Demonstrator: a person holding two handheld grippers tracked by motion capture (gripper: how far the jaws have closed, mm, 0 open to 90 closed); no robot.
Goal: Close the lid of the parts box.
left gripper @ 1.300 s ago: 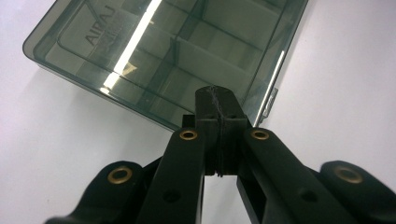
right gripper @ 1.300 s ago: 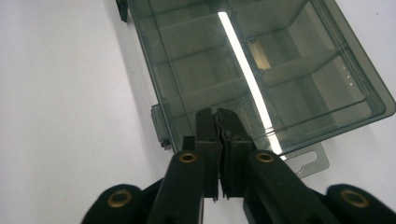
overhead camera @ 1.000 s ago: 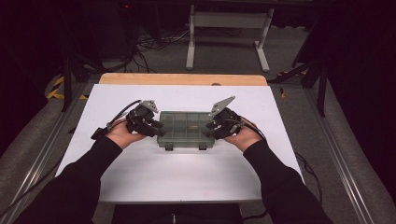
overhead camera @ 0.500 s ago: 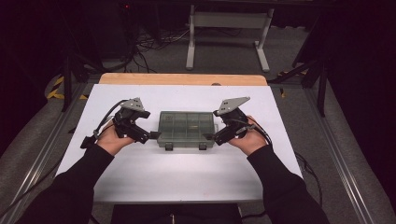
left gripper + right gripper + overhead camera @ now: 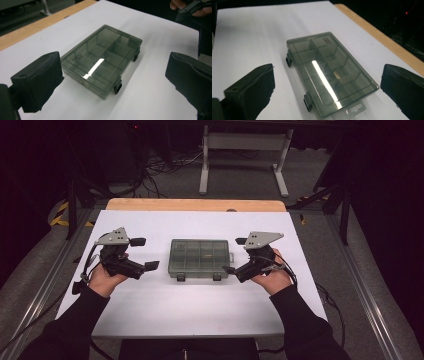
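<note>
Two grippers, jaws wide, empty | smoky translucent rectangular plastic box (image 5: 200, 257) | closed, latched

A flat white rectangular tabletop (image 5: 200, 305) spreads across the middle of the high view, its surface smooth and matte. Along its far edge runs a light brown wooden strip (image 5: 196, 204), which also shows as a tan band in the left gripper view (image 5: 37, 26) and the right gripper view (image 5: 382, 37). Behind the tabletop, on the grey carpeted floor (image 5: 240, 180), stands a pale grey metal frame (image 5: 243, 150) with two legs and a crossbar. Dark tangled cables (image 5: 160, 167) lie on the floor to the left of that frame. Yellow and black hazard tape (image 5: 62, 215) marks the floor off the far left corner. Grey metal rails (image 5: 370, 300) run along both sides.
</note>
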